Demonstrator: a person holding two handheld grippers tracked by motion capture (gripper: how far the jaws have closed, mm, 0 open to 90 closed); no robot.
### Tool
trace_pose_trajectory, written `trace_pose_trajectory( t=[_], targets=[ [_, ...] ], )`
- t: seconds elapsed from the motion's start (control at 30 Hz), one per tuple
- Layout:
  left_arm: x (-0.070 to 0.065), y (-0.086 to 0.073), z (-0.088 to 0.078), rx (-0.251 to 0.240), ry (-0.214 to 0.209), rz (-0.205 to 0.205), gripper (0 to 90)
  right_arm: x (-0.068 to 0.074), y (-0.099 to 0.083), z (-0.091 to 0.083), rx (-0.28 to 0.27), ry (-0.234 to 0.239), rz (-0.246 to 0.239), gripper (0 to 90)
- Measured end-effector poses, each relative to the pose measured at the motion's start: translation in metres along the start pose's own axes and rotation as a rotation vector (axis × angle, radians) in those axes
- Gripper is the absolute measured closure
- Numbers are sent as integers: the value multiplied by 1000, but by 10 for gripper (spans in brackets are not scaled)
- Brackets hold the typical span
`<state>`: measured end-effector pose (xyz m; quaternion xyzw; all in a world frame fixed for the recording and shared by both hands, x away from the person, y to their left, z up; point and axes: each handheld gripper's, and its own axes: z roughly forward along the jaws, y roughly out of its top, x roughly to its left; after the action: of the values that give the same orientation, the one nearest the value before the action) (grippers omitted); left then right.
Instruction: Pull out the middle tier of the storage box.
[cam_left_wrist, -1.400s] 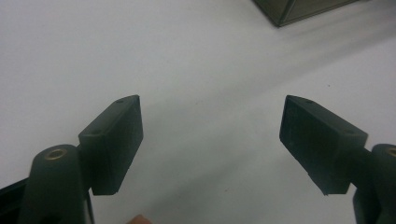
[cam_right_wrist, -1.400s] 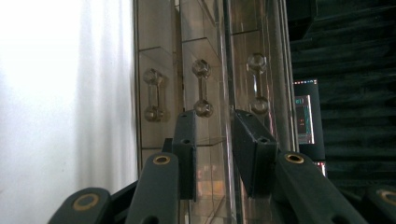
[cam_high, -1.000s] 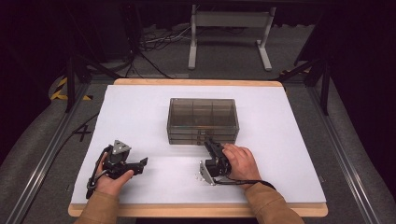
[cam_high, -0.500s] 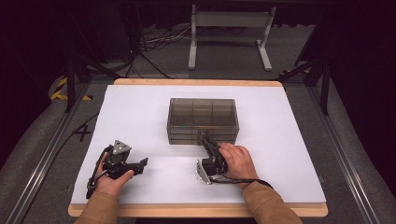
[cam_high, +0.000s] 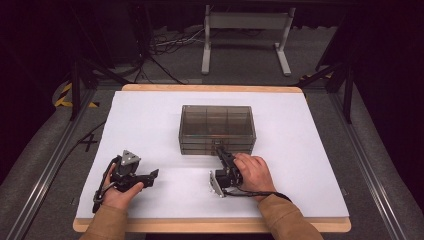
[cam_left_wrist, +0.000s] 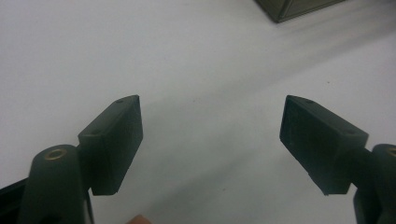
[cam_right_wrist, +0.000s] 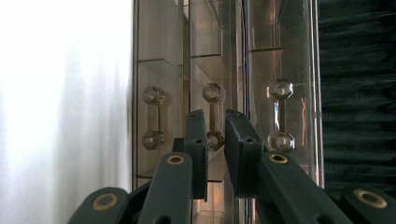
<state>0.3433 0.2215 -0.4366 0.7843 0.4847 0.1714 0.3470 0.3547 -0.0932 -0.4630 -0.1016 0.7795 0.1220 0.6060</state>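
My right gripper (cam_high: 218, 150), turned on its side, has just been closing its fingers (cam_right_wrist: 198, 135) around the middle drawer handle (cam_right_wrist: 214, 116) of the smoky clear drawer cabinet (cam_high: 217, 129) at mid-worktop, presumably to pull that drawer; whether the pads already press I cannot tell. My left gripper (cam_high: 152, 175) rests aside, fingers (cam_left_wrist: 112, 144) released and empty. White worktop (cam_high: 300, 150), dark room beyond.

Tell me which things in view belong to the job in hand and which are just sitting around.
In the job:
- smoky clear plastic drawer box
- its middle drawer handle
- right gripper, jaws just closing around that handle

Just about:
- left gripper, open over the white table sheet
- white metal frame on the floor
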Motion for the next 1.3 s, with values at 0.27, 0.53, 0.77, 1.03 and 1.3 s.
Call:
trace_pose_trajectory(
  t=[0.27,0.53,0.77,1.03,1.3],
  targets=[
    [0,0,0,0,-2,-4,220,-2,2,-1,14,12,10,803],
    [-1,0,2,1,-1,1,220,-1,6,-14,4,13,10,804],
    [-1,0,2,3,0,1,220,1,8,-23,-3,18,0,804],
    [-1,0,2,2,0,-1,220,4,9,-26,-10,22,-2,801],
    [-1,0,2,3,-2,0,220,1,9,-31,-45,39,-4,775]
  ],
)
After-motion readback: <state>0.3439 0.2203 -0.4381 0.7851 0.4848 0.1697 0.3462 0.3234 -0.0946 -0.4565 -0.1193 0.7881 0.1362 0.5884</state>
